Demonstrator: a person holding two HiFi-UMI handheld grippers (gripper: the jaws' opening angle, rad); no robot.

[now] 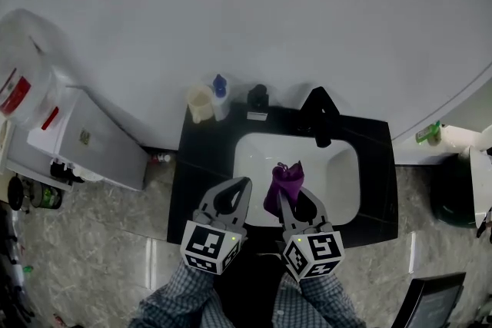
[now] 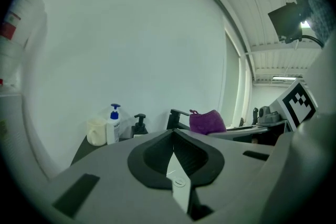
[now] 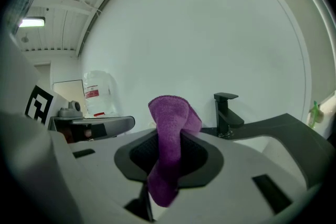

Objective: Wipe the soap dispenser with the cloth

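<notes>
Over the front of the white basin point(image 1: 342, 165), the right gripper point(image 1: 286, 201) is clamped on a purple cloth point(image 1: 284, 182), pinched near its middle so that one fold stands above the jaws and a tail droops below them. At the back left of the black counter point(image 1: 198, 165), well apart from both grippers, stands the black soap dispenser point(image 1: 257, 97), with a blue-topped pump bottle point(image 1: 221, 91) and a cream cup point(image 1: 200, 104) just beside it (I take the black one for the task's, though either pump could be meant). The left gripper point(image 1: 244, 183) hangs beside the right, its jaws drawn together on nothing. The cloth looks soft, light and limp, so it should fold round the dispenser readily but will press only where the jaws back it; the present hold seems fair for that. The dispenser looks small, rigid and smooth, likely to tip or slide under a sideways rub, so steadying it low on the body, clear of the pump head, seems wise. Only the head view lays out basin, tap point(image 1: 320, 115) and dispenser together. The left gripper view gives the dispenser's upright side profile and spout, while the right gripper view misses the dispenser altogether but shows the grip on the cloth plainly.
</notes>
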